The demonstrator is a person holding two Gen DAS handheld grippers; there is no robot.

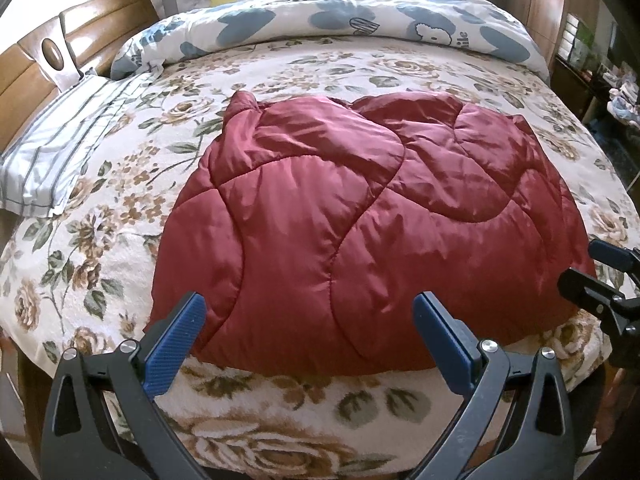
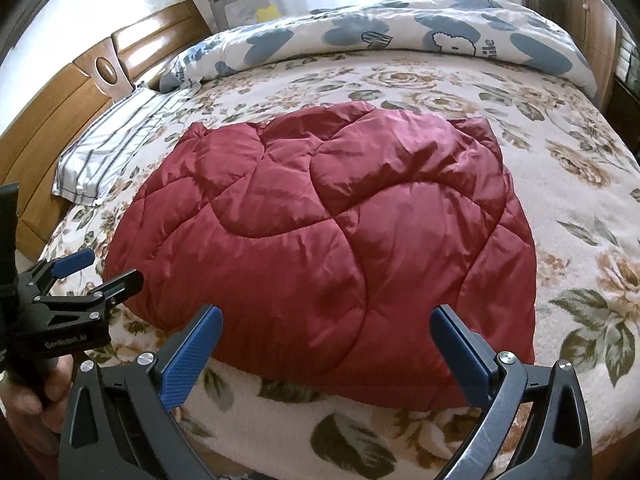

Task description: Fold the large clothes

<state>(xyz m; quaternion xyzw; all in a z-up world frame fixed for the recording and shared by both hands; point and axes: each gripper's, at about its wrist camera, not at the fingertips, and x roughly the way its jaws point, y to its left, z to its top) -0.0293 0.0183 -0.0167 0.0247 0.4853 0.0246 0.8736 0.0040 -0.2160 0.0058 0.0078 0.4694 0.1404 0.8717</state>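
Left tongs [image 1: 308, 312] and right tongs [image 2: 328, 326], both apart, hover before red quilted jacket [image 2: 320, 232].

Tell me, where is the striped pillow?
The striped pillow lies at the bed's left edge in both views, against the wooden headboard, left of the red jacket.

The quilted jacket [image 1: 360, 216] is a deep, glossy wine red with curving stitch lines. It lies on a cream blanket [image 1: 280, 412] printed with tan-brown roses and grey-green leaves. At the far end, a white duvet [image 1: 360, 28] carries slate-blue blotches and cartoon figures. On the left, a pillow [image 1: 52, 152] is white with thin grey stripes, and the headboard [image 1: 100, 28] is honey-brown wood. Both the left gripper [image 1: 310, 312] and the right gripper [image 2: 326, 326] have blue textured pads [image 2: 188, 356] on black frames.
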